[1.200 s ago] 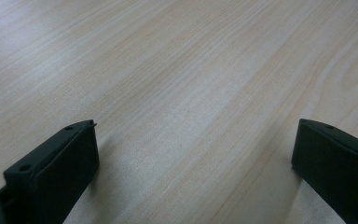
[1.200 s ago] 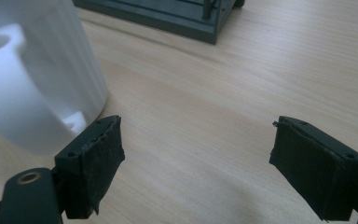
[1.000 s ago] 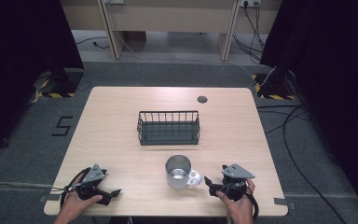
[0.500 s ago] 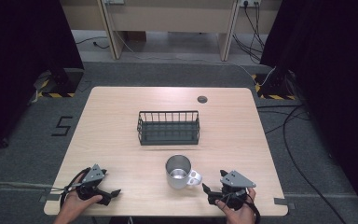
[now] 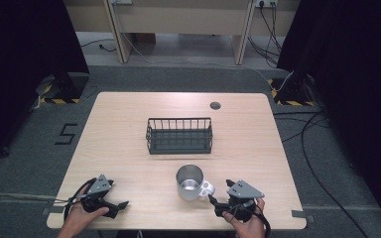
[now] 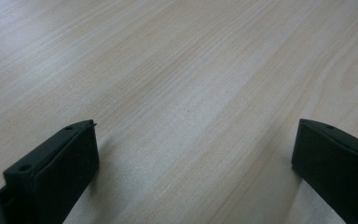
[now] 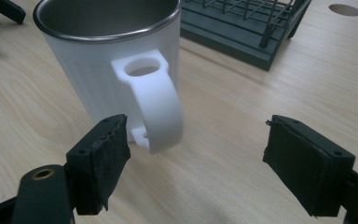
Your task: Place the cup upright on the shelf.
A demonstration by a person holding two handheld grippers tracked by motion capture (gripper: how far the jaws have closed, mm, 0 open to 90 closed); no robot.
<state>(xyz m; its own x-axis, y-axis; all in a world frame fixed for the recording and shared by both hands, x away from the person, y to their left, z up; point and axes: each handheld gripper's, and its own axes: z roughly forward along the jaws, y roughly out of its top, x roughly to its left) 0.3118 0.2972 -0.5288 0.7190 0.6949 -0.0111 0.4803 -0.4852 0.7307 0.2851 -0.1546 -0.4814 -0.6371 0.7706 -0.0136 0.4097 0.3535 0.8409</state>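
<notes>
A white mug [image 5: 190,183] with a steel inner wall stands upright at the front middle of the wooden table [image 5: 119,124], its handle [image 5: 207,188] turned to the right. My right gripper [image 5: 222,192] sits just right of that handle, held by a hand. In the right gripper view its jaws stand wide open [image 7: 203,158]; the mug [image 7: 107,60] is close ahead and its handle [image 7: 154,100] lies near the left jaw, untouched. My left gripper [image 5: 119,196] rests at the front left, open [image 6: 193,163] over bare wood.
A dark wire basket [image 5: 178,135] stands empty at the table's middle, behind the mug, also seen as basket [image 7: 242,28]. A round cable hole [image 5: 215,105] lies at the back right. Cables run across the floor to the right of the table.
My right gripper has slid a little toward the table's front edge and left, closer to the mug's handle. The left gripper and the mug have not moved.
</notes>
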